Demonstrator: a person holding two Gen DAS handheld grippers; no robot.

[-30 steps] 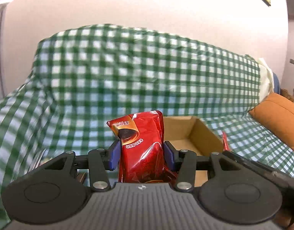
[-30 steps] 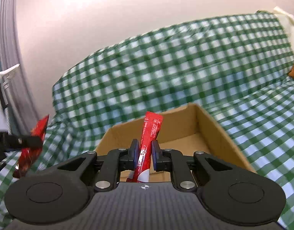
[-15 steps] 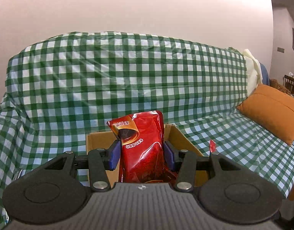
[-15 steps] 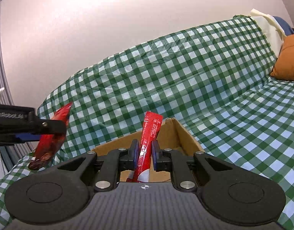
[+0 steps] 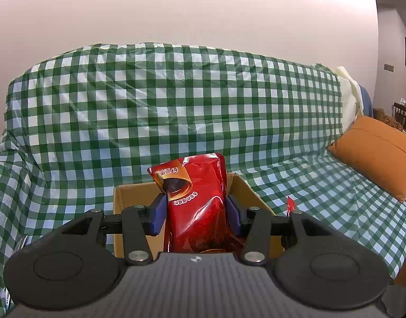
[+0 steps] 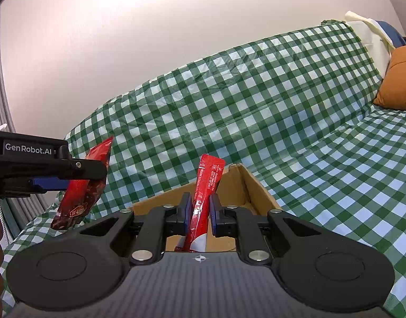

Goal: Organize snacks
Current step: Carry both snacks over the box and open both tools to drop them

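Writing is scarce but readable in places. Our left gripper point(image 5: 196, 216) clamps a red foil snack bag point(image 5: 196, 206) upright between its blue pads; the bag carries a gold band with Chinese characters and a line of small white print beneath, too small for us to read. From the right wrist view we see the same left gripper point(image 6: 78, 175) side-on, with "GenRobot.AI" printed in white on its black arm, the snack bag point(image 6: 81, 185) hanging from it.

Our right gripper point(image 6: 199, 212) pinches a slim red stick packet point(image 6: 205, 185) nearly upright at a narrow gap; white lines of print run along the packet, illegible to us.

Both snacks hang just over the open cardboard box point(image 6: 253, 193), which sits on the sofa's green-and-white checked cover point(image 5: 176, 106). An orange cushion point(image 5: 375, 156) lies to the right.
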